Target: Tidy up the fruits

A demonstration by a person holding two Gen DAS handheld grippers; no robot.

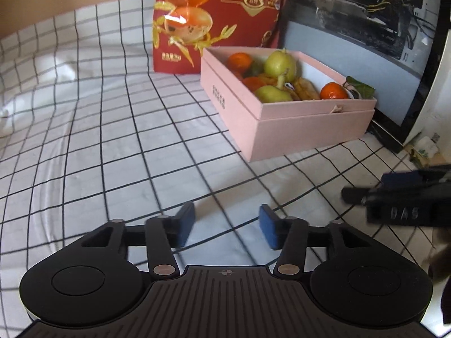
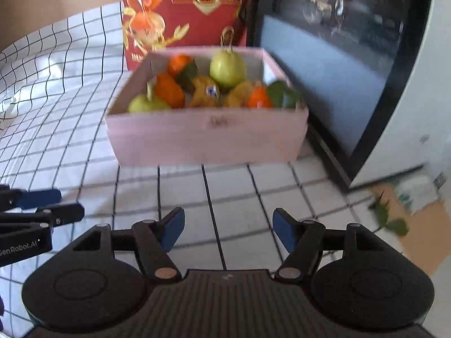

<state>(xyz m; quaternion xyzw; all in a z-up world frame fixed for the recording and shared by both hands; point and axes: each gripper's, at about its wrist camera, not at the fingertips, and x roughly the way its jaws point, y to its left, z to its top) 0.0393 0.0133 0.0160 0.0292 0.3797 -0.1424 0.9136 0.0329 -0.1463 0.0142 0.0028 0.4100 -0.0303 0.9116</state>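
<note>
A pink box [image 1: 282,124] [image 2: 205,138] stands on the checked cloth and holds fruit: green pears [image 1: 279,62] [image 2: 227,67], oranges [image 1: 333,91] [image 2: 169,89], yellowish wrapped pieces [image 2: 203,91] and green leaves [image 2: 283,93]. My left gripper [image 1: 227,225] hovers open over the cloth in front of the box, nothing between its blue pads. My right gripper [image 2: 228,228] is open too, empty, facing the box's near wall. Each gripper shows at the edge of the other's view: the right one [image 1: 394,197], the left one [image 2: 42,205].
A red printed fruit bag [image 1: 217,19] [image 2: 183,14] stands behind the box. A dark glass-fronted panel [image 1: 366,42] [image 2: 352,70] rises at the right. Beyond the table's right edge lie cardboard and a leafy twig [image 2: 389,219]. Checked cloth [image 1: 112,140] stretches left.
</note>
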